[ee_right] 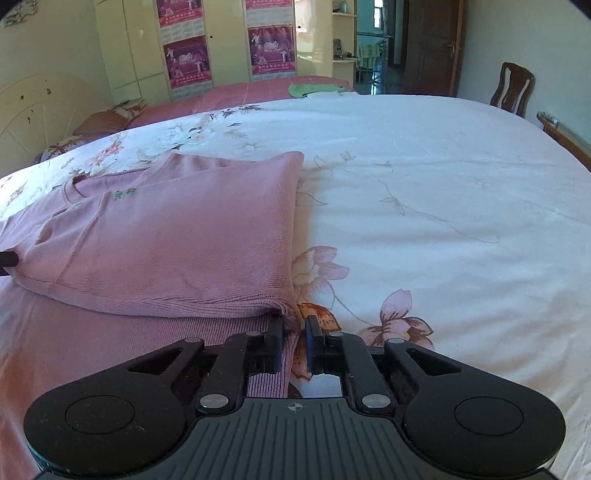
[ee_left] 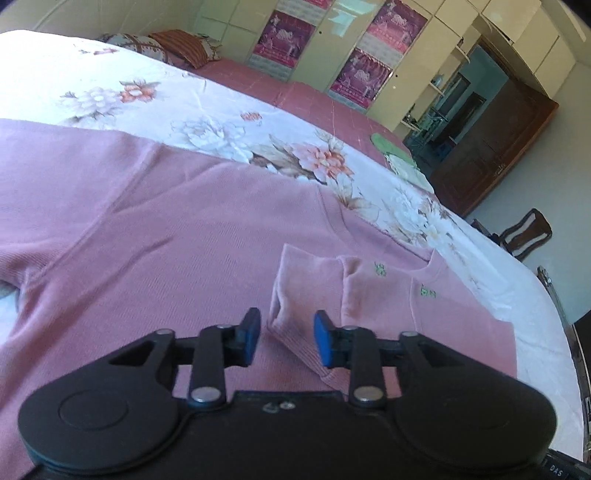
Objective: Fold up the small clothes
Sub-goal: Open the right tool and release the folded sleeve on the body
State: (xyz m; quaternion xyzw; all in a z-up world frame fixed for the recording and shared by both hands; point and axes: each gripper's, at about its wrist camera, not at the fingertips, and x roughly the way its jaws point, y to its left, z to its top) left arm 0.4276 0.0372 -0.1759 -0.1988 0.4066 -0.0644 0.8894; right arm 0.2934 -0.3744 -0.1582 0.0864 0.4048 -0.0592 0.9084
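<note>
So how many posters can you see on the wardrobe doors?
4 show, though more may be hidden: upper left, a partial strip below it, upper right and lower right on the wardrobe.

Left gripper (ee_left: pixel 286 341): matte black plastic, two round housings joined by flat linkage arms on silver pivot pins. Its fingers (ee_left: pixel 252 338) end in blue pads. Two small screws sit on the centre block, and white letters "DAS" show at the lower edge. Right gripper (ee_right: pixel 293 347): the same black build, with a ribbed grey centre plate bearing a small crosshair mark.
</note>
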